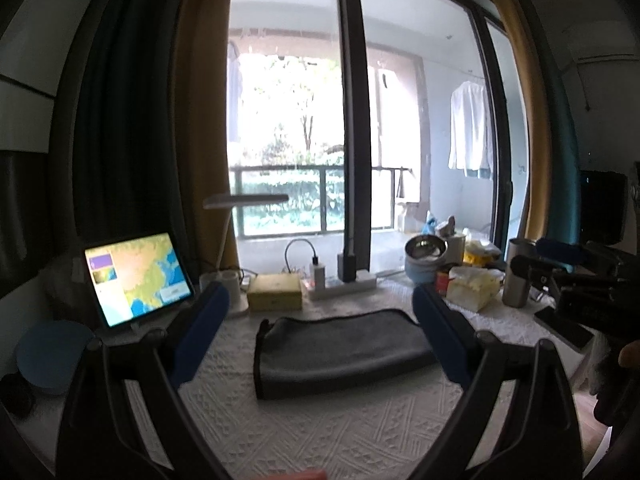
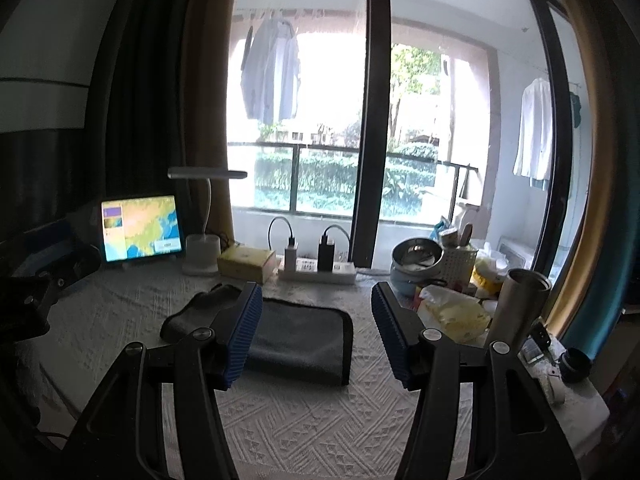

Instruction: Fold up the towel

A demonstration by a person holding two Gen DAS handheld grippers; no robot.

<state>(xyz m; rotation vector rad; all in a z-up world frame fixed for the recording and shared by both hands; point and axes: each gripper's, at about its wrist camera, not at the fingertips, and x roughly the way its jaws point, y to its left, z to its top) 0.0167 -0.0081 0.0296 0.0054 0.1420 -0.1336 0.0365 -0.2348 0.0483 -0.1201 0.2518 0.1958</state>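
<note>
A dark grey towel (image 1: 340,354) lies folded in a thick rectangle on the white textured tablecloth (image 1: 320,432). In the right wrist view the towel (image 2: 304,340) has a loose corner sticking out to the left. My left gripper (image 1: 320,300) is open and empty, held above and in front of the towel, with its blue pads (image 1: 204,328) wide apart. My right gripper (image 2: 316,300) is open and empty, above the towel's near side. The right gripper also shows at the right edge of the left wrist view (image 1: 560,264).
A tablet (image 1: 138,278) with a map stands back left, next to a desk lamp (image 2: 202,256). A yellow box (image 1: 274,291) and a power strip (image 2: 318,270) sit behind the towel. Back right are a metal bowl (image 2: 416,258), tissues (image 2: 454,312) and a steel cup (image 2: 518,308).
</note>
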